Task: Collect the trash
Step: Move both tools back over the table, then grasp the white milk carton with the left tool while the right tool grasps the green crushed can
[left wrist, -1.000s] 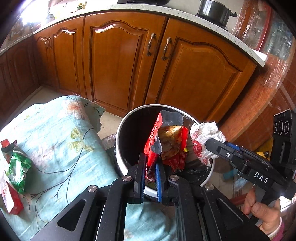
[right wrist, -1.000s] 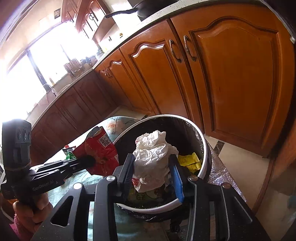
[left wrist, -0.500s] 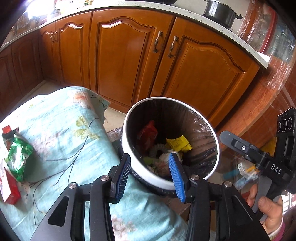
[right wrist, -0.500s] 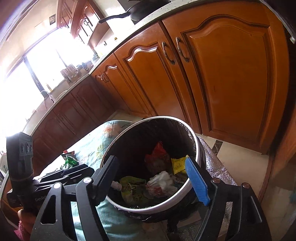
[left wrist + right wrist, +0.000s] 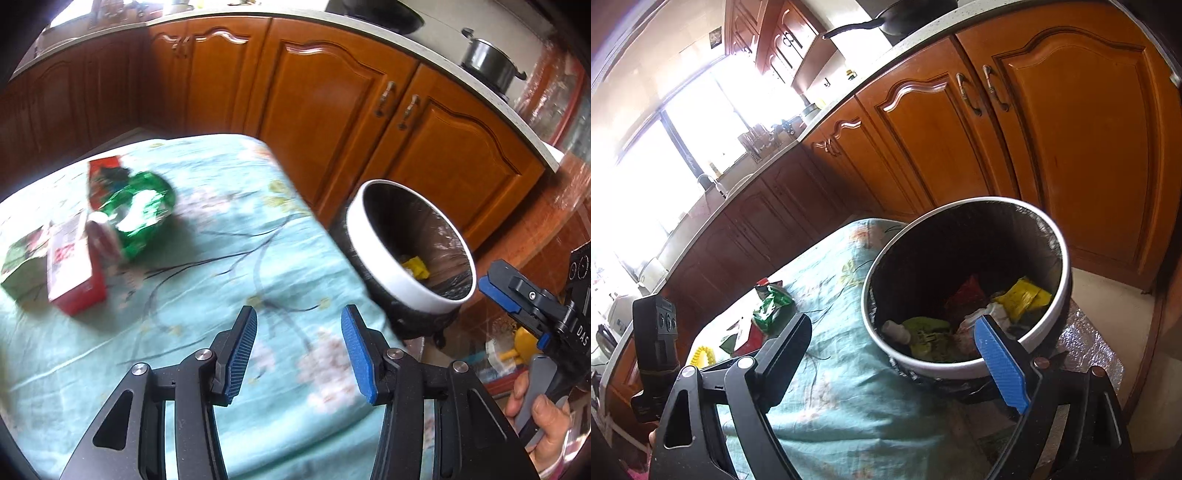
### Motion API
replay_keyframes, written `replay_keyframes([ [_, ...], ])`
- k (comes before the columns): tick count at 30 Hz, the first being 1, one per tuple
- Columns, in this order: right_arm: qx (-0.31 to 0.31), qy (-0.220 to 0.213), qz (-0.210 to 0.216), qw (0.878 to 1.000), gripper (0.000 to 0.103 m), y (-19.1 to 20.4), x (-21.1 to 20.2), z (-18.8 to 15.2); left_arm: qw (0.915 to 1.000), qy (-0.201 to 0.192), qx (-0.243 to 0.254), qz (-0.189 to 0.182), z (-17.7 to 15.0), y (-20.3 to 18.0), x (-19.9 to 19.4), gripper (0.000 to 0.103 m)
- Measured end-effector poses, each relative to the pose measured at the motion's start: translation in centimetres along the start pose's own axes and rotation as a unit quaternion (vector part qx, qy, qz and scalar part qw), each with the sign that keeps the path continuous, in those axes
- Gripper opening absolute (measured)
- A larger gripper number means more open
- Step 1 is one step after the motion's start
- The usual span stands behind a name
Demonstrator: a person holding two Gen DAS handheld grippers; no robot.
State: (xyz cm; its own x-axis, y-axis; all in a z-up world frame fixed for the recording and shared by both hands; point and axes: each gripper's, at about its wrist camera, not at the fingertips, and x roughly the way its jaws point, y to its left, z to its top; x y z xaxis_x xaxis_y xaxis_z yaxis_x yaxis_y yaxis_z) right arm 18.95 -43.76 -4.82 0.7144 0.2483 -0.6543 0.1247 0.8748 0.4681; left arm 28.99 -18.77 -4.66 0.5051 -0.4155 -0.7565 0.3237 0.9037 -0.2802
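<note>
Teal flowered cloth over the tabletop [image 5: 207,266], with the leftover trash well to its far left: green crinkled wrapper [image 5: 142,216], red-and-white carton [image 5: 75,271] touching it, paler green packet [image 5: 22,266] at the edge, all smeared by blur. White-rimmed bin [image 5: 373,236] with black liner just beside the tabletop's right end, already holding a yellow wrapper [image 5: 1023,295], a red one [image 5: 966,295], a green piece [image 5: 927,332] and crumpled white paper. Left hand-held gripper [image 5: 299,350] over bare cloth, blue pads partly apart and opening, nothing between them. Right hand-held gripper [image 5: 901,354] near the bin's rim, opening wide, likewise empty; only the rim and liner seen through the gap. Step in hand, as judged: drop finished, reach for the next pieces just starting. Next move: swing the left one across to the green wrapper, widen enough to straddle its puffed body, come down at a slant and pinch a crease rather than the slick face. Possibly a yellow scrap [image 5: 701,356] further along too, though too small to be sure.
</note>
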Motion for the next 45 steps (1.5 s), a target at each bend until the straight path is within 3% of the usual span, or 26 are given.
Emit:
replay_keyframes([
  [17, -0.055, 0.073, 0.059, 0.994, 0.091, 8.9, 5.7, -3.8, 0.9943, -0.02, -0.089, 0.056, -3.3, 10.0, -7.4, 0.048],
  [20, -0.067, 0.081, 0.065, 0.992, 0.091, 10.2, 6.7, -3.9, 0.9927, -0.026, -0.1, 0.062, -3.2, 10.9, -8.0, 0.054],
  [24, -0.079, 0.086, 0.069, 0.991, 0.091, 11.4, 8.2, -3.4, 0.9907, -0.031, -0.111, 0.073, -2.7, 12.0, -8.0, 0.063],
  [33, -0.128, 0.09, 0.074, 0.985, 0.09, 13.9, 13.2, -0.4, 0.9886, -0.018, -0.12, 0.089, -0.5, 13.2, -5.1, 0.07],
  [35, -0.144, 0.096, 0.075, 0.982, 0.086, 14.7, 14.7, 0.2, 0.9884, -0.016, -0.12, 0.091, 0.2, 13.4, -4.2, 0.07],
  [42, -0.194, 0.119, 0.088, 0.97, 0.056, 17.2, 19.9, 0.9, 0.9872, -0.015, -0.122, 0.101, 2.2, 14.4, -1.5, 0.07],
  [45, -0.206, 0.122, 0.088, 0.967, 0.055, 17.7, 21.7, 1.0, 0.9872, -0.01, -0.121, 0.103, 2.7, 14.9, -0.5, 0.07],
])
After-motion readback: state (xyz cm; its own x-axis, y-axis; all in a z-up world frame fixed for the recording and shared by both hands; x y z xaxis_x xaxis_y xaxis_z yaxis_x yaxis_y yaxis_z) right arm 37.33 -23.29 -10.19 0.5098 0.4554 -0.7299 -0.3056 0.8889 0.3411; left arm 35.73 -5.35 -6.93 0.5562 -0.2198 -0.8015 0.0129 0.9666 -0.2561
